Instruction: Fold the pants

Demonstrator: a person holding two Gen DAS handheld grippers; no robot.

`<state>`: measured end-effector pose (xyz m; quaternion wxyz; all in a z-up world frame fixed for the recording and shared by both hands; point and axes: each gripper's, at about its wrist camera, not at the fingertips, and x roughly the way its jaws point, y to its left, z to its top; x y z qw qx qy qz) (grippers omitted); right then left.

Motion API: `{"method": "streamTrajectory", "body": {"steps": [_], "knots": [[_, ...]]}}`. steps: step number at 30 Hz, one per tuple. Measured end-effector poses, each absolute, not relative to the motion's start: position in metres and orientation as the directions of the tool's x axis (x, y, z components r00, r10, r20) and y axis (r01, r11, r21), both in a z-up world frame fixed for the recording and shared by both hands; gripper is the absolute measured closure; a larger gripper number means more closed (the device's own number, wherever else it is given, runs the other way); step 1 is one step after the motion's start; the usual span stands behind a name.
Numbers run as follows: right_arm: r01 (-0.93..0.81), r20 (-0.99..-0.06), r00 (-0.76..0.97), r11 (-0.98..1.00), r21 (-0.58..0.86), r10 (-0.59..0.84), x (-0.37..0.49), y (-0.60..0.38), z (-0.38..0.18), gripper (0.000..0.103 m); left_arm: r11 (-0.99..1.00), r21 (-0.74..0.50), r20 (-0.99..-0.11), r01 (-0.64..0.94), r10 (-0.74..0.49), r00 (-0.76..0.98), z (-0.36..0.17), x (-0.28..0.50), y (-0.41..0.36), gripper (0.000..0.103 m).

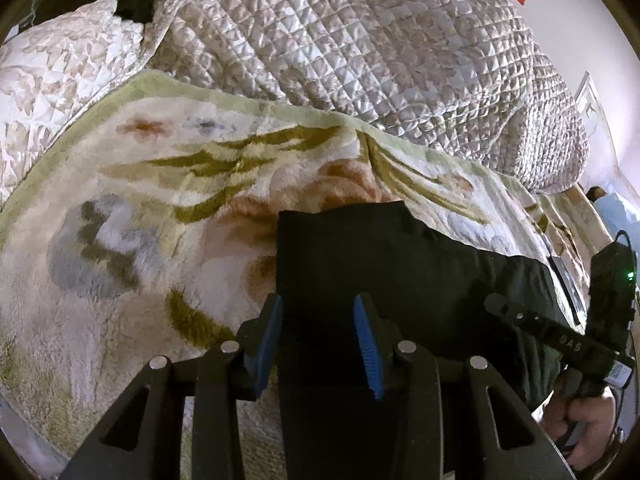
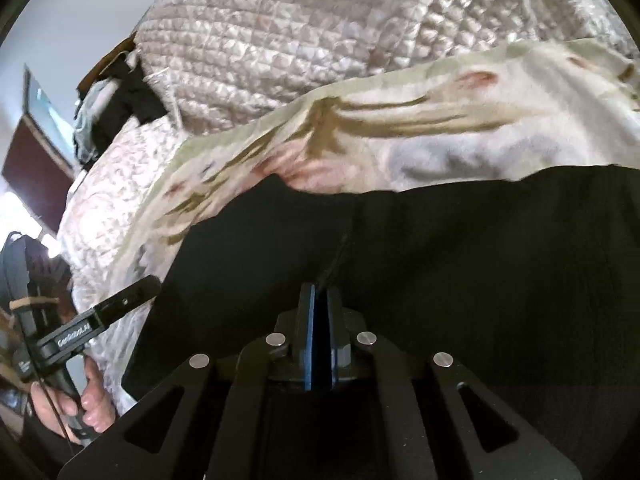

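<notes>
Left gripper [image 1: 318, 336] is hanging spread apart over the end of the black pants [image 1: 400, 272], which are lying on the fluffy blanket [image 1: 140, 184] on the bed. Right gripper [image 2: 319, 336] is sitting pressed together, probably pinching fabric. Pants look soft and floppy, so I'm guessing grabbing the corners works best.
</notes>
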<state>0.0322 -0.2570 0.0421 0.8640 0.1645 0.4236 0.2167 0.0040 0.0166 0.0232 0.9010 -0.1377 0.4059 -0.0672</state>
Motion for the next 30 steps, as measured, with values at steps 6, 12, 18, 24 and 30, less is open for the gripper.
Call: {"method": "streamTrajectory", "body": {"steps": [6, 12, 18, 24, 30], "knots": [[-0.355, -0.638, 0.553, 0.844, 0.402, 0.536, -0.008, -0.245, 0.061, 0.098, 0.951, -0.301, -0.688, 0.064, -0.263, 0.676, 0.029, -0.008, 0.007, 0.063], [-0.361, -0.705, 0.491, 0.856, 0.371, 0.512, -0.010, -0.236, 0.044, 0.098, 0.962, -0.246, -0.743, 0.120, -0.267, 0.613, 0.010, -0.013, -0.016, 0.063], [-0.374, -0.685, 0.550, 0.874, 0.309, 0.478, 0.009, -0.231, 0.062, 0.081, 0.960, -0.265, -0.746, 0.090, -0.263, 0.611, 0.024, 0.006, -0.009, 0.063], [-0.343, -0.691, 0.569, 0.892, 0.294, 0.446, 0.048, -0.222, 0.064, 0.081, 0.970, -0.231, -0.761, 0.070, -0.225, 0.608, 0.031, 0.053, -0.006, 0.063], [-0.249, -0.738, 0.515, 0.900, 0.357, 0.436, 0.074, -0.233, 0.033, 0.081, 0.965, -0.260, -0.782, 0.040, -0.235, 0.577, 0.006, 0.071, -0.003, 0.063]]}}
